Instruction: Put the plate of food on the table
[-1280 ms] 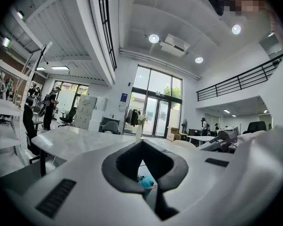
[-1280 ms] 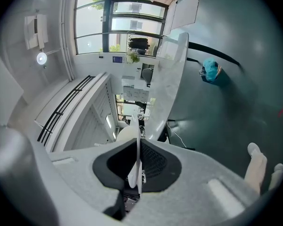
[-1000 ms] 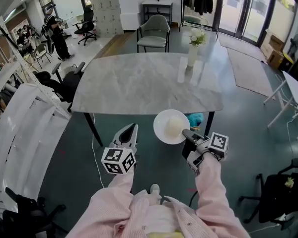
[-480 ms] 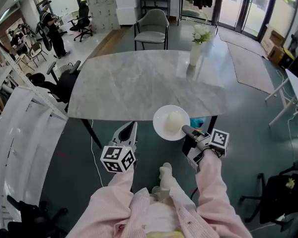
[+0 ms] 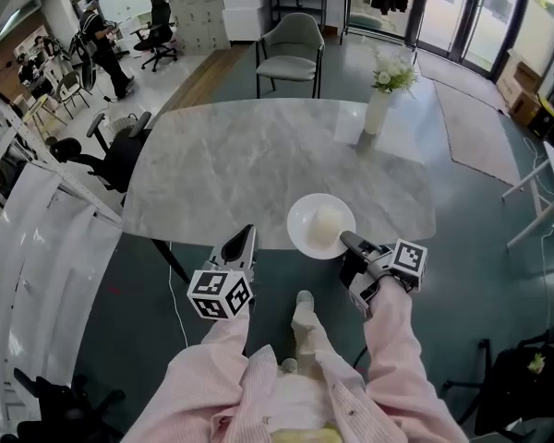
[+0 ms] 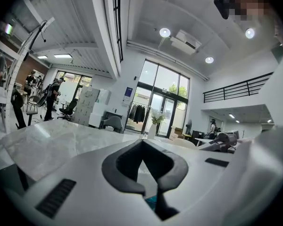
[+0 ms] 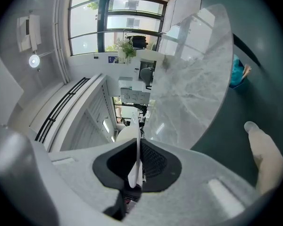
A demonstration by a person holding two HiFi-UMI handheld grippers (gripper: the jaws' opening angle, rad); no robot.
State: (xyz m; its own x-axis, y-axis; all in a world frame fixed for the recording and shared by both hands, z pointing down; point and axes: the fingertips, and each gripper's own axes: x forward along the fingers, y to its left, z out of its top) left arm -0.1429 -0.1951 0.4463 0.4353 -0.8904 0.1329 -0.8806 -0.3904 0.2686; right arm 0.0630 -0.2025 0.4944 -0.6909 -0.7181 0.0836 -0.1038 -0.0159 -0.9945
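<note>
A white plate (image 5: 321, 226) with a pale mound of food on it hangs level over the near edge of the grey marble table (image 5: 231, 155). My right gripper (image 5: 349, 242) is shut on the plate's near rim. In the right gripper view that rim (image 7: 138, 154) shows edge-on between the dark pads, with the table (image 7: 193, 93) beyond. My left gripper (image 5: 245, 238) hovers just short of the table edge, left of the plate, shut and empty. In the left gripper view its pads (image 6: 127, 173) meet at the tips above the tabletop (image 6: 61, 135).
A white vase of flowers (image 5: 379, 109) stands at the table's far right. A grey chair (image 5: 289, 49) sits behind the table and a black office chair (image 5: 111, 155) at its left. White shelving (image 5: 37, 247) runs along the left. The person's shoe (image 5: 303, 301) is below the plate.
The person has stepped toward the table. The plate, still in my right gripper, has gone from in front of the table edge to over it. My left gripper has come forward alongside.
</note>
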